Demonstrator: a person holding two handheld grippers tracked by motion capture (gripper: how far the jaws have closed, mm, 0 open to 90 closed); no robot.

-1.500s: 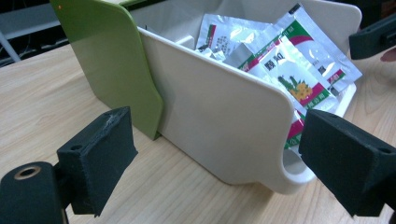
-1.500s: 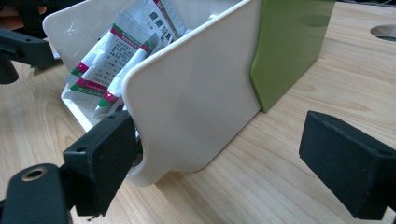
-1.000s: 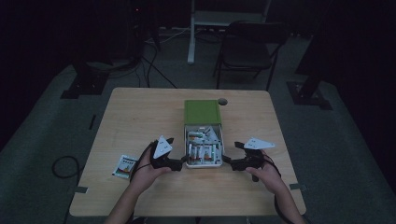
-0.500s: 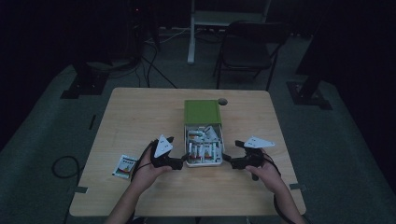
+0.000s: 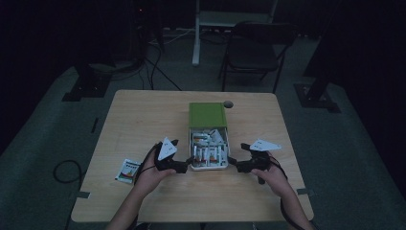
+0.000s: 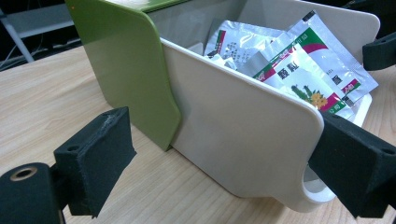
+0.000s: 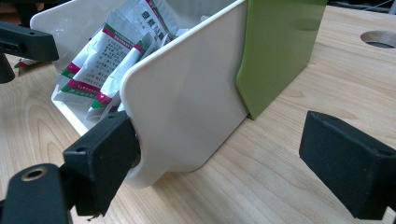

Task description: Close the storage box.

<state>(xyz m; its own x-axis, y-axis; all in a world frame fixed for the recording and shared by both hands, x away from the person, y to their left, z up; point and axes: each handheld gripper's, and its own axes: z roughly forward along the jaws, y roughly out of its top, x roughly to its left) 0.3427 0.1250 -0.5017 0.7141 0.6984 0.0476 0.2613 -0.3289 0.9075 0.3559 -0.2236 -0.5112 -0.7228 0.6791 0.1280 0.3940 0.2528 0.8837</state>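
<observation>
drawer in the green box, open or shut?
Open: white drawer is slid out of the green box, sachets exposed inside.

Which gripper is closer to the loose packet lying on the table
Left. The left gripper is beside the loose packet; the right gripper is across the white tray.

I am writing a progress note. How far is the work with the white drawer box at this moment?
Done: the white drawer is slid partly out of its green sleeve and holds sachets. In hand: the left gripper and right gripper flank its front corners, jaws open, gripping nothing. Left: one sachet lies outside on the table; the goal is unclear.
</observation>
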